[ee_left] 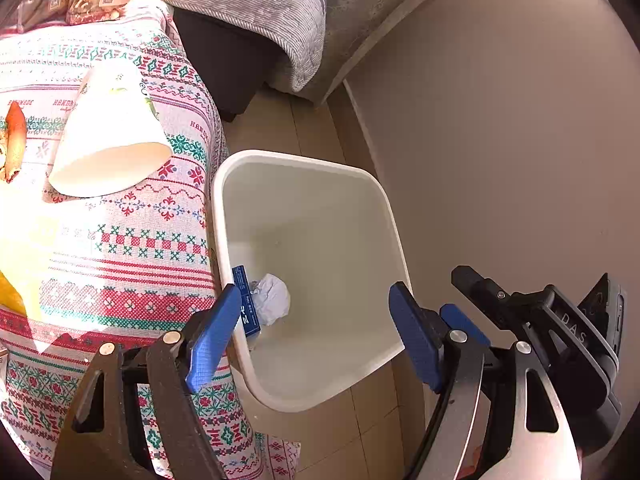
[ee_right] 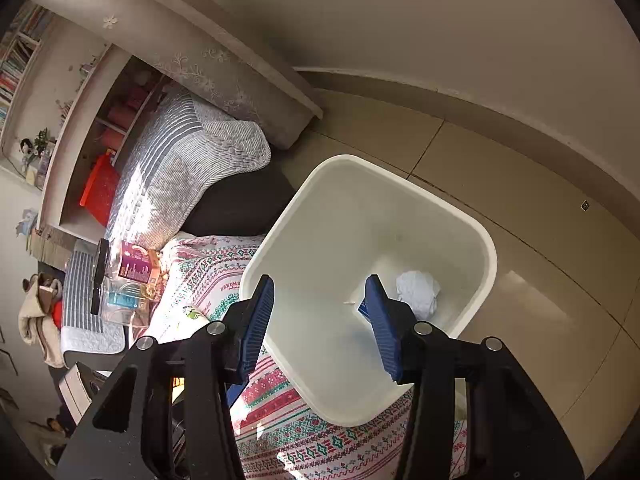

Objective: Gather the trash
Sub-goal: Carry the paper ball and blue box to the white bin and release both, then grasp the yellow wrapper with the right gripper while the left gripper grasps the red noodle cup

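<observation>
White waste bin on tiled floor, beside table with patterned cloth. Contents: crumpled white paper and blue packet, lying at the bottom. Left gripper: above bin, jaws wide apart, holding nothing. Right gripper: above bin, jaws partly apart, empty. Paper cup: on its side on cloth.

A white plastic bin with rounded corners stands open on the tiled floor, right beside the desk's hanging patterned cloth. At its bottom lie a crumpled white paper ball and a blue printed wrapper, touching each other. A white paper cup lies tipped on the desk.
</observation>
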Demonstrator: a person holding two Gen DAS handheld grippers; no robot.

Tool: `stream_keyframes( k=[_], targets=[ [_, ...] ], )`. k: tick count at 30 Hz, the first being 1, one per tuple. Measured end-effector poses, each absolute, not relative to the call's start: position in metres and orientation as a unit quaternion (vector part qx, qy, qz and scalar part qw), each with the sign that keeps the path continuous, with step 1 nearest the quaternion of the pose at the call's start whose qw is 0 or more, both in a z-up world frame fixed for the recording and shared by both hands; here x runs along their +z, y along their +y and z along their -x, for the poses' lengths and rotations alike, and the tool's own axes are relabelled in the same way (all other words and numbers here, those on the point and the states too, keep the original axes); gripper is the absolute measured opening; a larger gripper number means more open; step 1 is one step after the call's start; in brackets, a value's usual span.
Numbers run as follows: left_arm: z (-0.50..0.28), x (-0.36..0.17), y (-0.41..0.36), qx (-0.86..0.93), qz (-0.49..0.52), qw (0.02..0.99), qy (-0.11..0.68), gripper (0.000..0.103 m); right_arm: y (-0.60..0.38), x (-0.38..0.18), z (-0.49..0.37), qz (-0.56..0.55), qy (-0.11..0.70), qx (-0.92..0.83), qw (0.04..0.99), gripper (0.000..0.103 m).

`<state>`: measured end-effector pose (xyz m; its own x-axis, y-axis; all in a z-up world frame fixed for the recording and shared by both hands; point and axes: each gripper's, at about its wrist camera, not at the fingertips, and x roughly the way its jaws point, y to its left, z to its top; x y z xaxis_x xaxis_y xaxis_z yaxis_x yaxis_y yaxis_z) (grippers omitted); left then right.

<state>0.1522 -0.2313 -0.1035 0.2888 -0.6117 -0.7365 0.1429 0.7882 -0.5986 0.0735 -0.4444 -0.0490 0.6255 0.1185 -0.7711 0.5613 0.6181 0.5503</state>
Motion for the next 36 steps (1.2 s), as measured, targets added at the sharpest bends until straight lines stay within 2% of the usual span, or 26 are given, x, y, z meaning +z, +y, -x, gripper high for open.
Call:
stream_keyframes(
  k=[4,7,11,19,27,31,36],
  targets=[
    [-0.149,-0.091,-0.197,-0.232,0.203,0.789,0.531,0.075,-0.436,-0.044,-0.077,-0.396,0.413,-0.127,0.81,0.047],
    [-0.142,-0.085,-0.17,-0.213,0.186,0.801,0.527,0.075,-0.42,-0.038,-0.083,-0.367,0.42,-0.112,0.822,0.055],
    [-0.132,-0.071,-0.125,-0.18,0.156,0.814,0.53,0.075,-0.395,-0.033,-0.092,-0.328,0.432,-0.086,0.836,0.056],
    [-0.117,-0.038,-0.001,-0.088,0.133,0.838,0.522,0.075,-0.344,-0.029,-0.108,-0.249,0.455,-0.042,0.854,0.063],
    [-0.079,-0.066,0.138,0.038,0.284,0.814,0.504,0.078,-0.285,-0.033,-0.122,-0.166,0.478,0.008,0.862,0.069],
    [-0.073,-0.092,0.153,0.043,0.346,0.785,0.513,0.077,-0.239,-0.037,-0.127,-0.111,0.486,0.049,0.865,0.07],
    [-0.072,-0.098,0.161,0.06,0.348,0.789,0.502,0.076,-0.182,-0.037,-0.128,0.004,0.478,0.086,0.874,0.071]
  ],
)
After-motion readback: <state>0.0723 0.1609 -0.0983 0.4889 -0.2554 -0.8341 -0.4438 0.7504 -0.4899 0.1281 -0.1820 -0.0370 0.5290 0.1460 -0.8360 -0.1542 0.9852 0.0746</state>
